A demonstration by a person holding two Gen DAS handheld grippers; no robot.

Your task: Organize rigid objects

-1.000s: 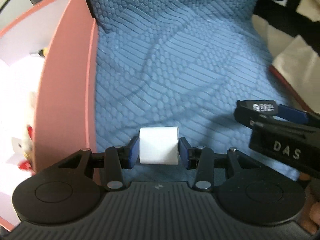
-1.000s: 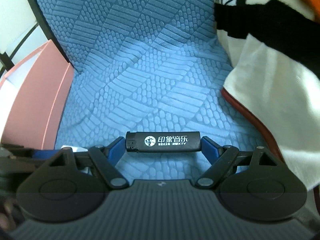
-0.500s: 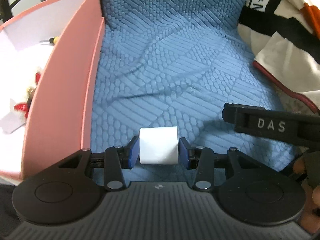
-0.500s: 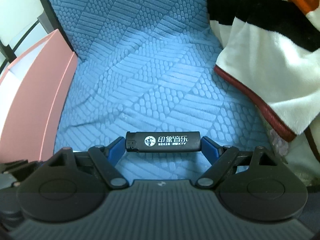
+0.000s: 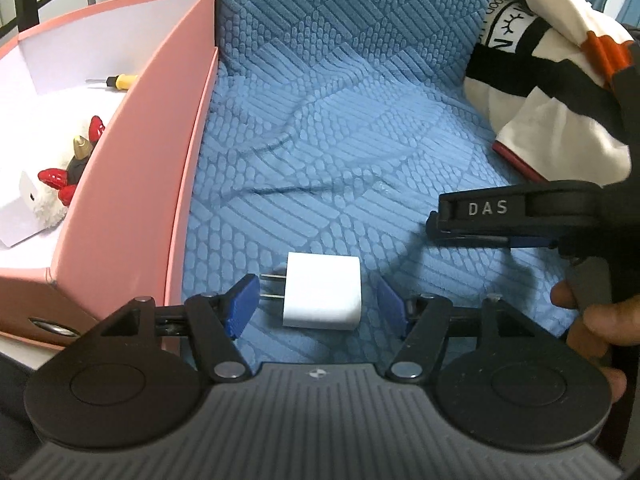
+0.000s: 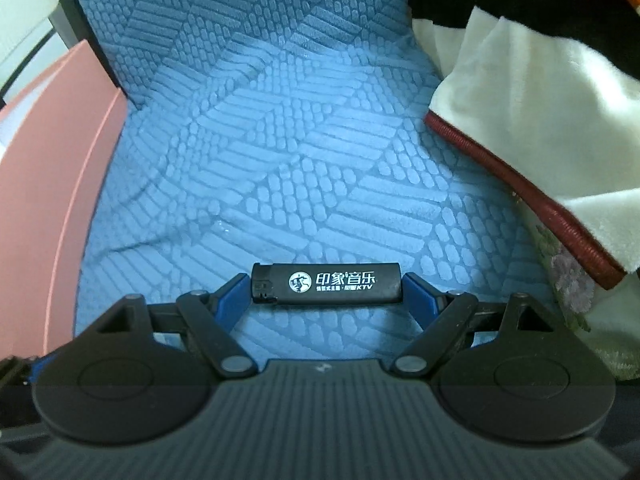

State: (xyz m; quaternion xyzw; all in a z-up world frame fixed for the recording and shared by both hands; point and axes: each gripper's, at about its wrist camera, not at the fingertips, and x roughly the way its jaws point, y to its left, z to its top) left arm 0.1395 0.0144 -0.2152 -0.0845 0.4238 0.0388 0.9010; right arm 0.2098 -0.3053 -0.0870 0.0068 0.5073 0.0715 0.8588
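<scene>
A white plug charger (image 5: 323, 297) with two metal prongs pointing left lies on the blue textured cover (image 5: 340, 128). My left gripper (image 5: 316, 303) is open around it, its blue pads apart from both sides. My right gripper (image 6: 326, 290) is shut on a black lighter (image 6: 326, 283) with white print, held crosswise by its ends a little above the cover. The right gripper also shows in the left wrist view (image 5: 500, 216), to the right of the charger.
A pink box (image 5: 132, 168) stands at the left, holding a yellow-handled screwdriver (image 5: 116, 81), a white plush toy with red parts (image 5: 60, 184) and a white block (image 5: 20, 216). A striped blanket (image 5: 552, 92) lies at the right; its red-trimmed edge (image 6: 520, 184) shows in the right wrist view.
My left gripper has opened and let go of the white charger, which now lies on the cover with its prongs showing. The right gripper still holds the lighter.
</scene>
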